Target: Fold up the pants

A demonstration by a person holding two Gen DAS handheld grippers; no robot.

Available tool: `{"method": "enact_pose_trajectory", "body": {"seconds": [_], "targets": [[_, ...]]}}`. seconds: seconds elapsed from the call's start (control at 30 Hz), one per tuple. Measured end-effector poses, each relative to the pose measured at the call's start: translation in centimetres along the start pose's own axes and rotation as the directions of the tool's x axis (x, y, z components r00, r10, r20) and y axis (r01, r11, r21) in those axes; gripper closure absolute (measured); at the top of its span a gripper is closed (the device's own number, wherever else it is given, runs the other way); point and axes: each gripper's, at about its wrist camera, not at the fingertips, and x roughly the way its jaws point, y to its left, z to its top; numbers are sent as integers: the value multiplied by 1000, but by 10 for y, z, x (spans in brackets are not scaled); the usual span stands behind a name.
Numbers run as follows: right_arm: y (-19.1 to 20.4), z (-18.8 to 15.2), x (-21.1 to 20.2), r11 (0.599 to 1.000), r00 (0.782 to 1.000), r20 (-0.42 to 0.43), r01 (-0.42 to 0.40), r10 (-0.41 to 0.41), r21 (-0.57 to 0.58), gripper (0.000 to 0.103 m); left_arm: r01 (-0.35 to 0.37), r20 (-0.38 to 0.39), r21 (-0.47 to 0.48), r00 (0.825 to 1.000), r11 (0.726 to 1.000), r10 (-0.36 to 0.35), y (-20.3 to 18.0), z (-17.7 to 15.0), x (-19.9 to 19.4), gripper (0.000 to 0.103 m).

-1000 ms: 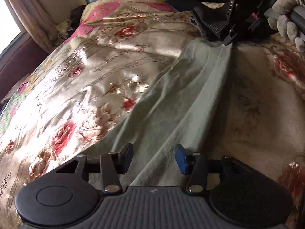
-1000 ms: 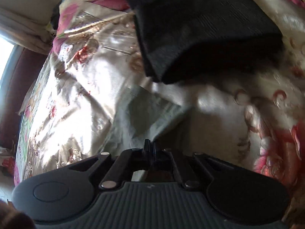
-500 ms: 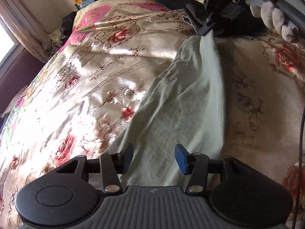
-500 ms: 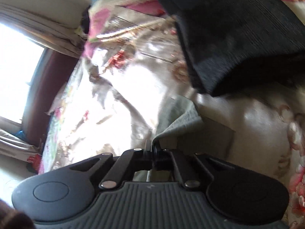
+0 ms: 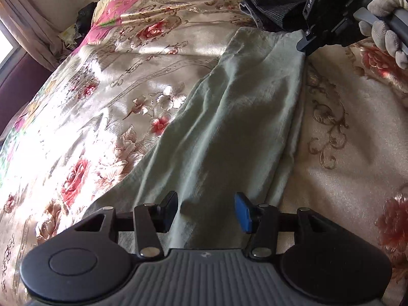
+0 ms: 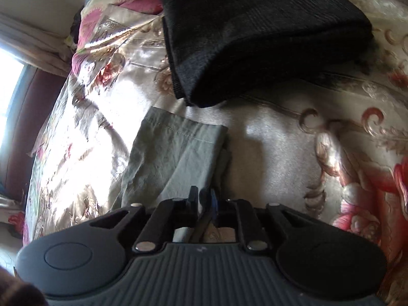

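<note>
Bed [image 5: 344,178] under glossy floral cover; green pants [image 5: 229,132] spread flat; black folded garment [image 6: 255,33] beyond hem.

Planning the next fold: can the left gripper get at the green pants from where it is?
Probably yes: the left gripper stands open right over the green pants, cloth bunched between its fingers, nothing in between.

Both views ride on the handheld grippers and look steeply down onto the bedspread [image 5: 107,81] from close above. The left wrist view sits over the near end of the pants [image 5: 229,127] and faces along them toward the far edge of the bed, catching the right gripper [image 5: 304,47] and a gloved hand [image 5: 385,23] at the upper right. The right wrist view hangs lower over the pants' hem [image 6: 178,132], facing the folded black garment [image 6: 255,30]. Both share the pants, that black garment [image 5: 275,7] and the curtained window side at left
</note>
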Motion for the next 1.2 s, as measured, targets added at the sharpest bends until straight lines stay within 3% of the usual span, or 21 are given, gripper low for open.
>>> {"method": "enact_pose_trajectory", "body": {"seconds": [0.03, 0.17, 0.3, 0.33, 0.37, 0.43, 0.53, 0.6, 0.63, 0.7, 0.73, 0.8, 0.9, 1.0, 1.13, 1.2], "targets": [[-3, 0, 2, 1000, 1000, -3, -10, 10, 18, 68, 2, -1, 2, 1000, 1000, -2, -1, 0, 0, 40], [-7, 1, 13, 997, 998, 24, -64, 63, 52, 61, 2, 1, 4, 1000, 1000, -2, -2, 0, 0, 40], [-3, 2, 30, 981, 985, 38, -172, 169, 93, 60, -7, 2, -14, 1000, 1000, 8, 0, -1, 1, 40], [-1, 0, 37, 980, 984, 35, -177, 174, 96, 69, -12, 2, -20, 1000, 1000, 12, 0, -1, 1, 40], [1, -1, 43, 980, 986, 11, -165, 165, 107, 94, -13, 3, -29, 1000, 999, 13, 1, 0, 2, 40], [3, -1, 40, 970, 981, 4, -195, 196, 148, 98, -4, -4, -50, 1000, 999, 4, 2, 2, 6, 40], [6, 8, -5, 959, 963, 102, -259, 248, 112, 99, -9, 8, -67, 1000, 998, 9, -1, 7, 8, 40], [4, 13, -28, 970, 964, 149, -233, 221, 69, 99, -12, 63, -97, 998, 995, 18, -1, 11, 1, 39], [1, 16, -29, 985, 975, 152, -170, 163, 35, 99, -18, 81, -118, 996, 993, 27, -1, 12, 0, 36], [-13, 24, -9, 998, 996, 87, -41, 36, 48, 99, -8, 72, -156, 997, 988, 20, -2, 13, 6, 20], [-19, 27, 2, 996, 999, 44, -19, 15, 83, 99, 14, 39, -166, 999, 986, -7, -4, 12, 15, 20], [-20, 28, 8, 995, 999, 31, -40, 37, 88, 98, 18, -12, -160, 1000, 987, -20, -7, 8, 25, 20], [-22, 26, 9, 989, 995, 39, -100, 96, 105, 94, -10, 18, -146, 1000, 989, 13, -4, 1, 13, 20], [-27, 27, 24, 978, 990, -8, -137, 140, 154, 88, -55, -22, -142, 998, 988, 52, 1, -10, 13, 19], [-21, 29, 32, 979, 987, -16, -157, 161, 127, 83, -57, 22, -120, 998, 991, 60, -2, -3, 6, 19], [-20, 31, 32, 981, 988, -11, -153, 156, 117, 87, -45, 42, -119, 998, 992, 50, -5, 5, 7, 19]]}}
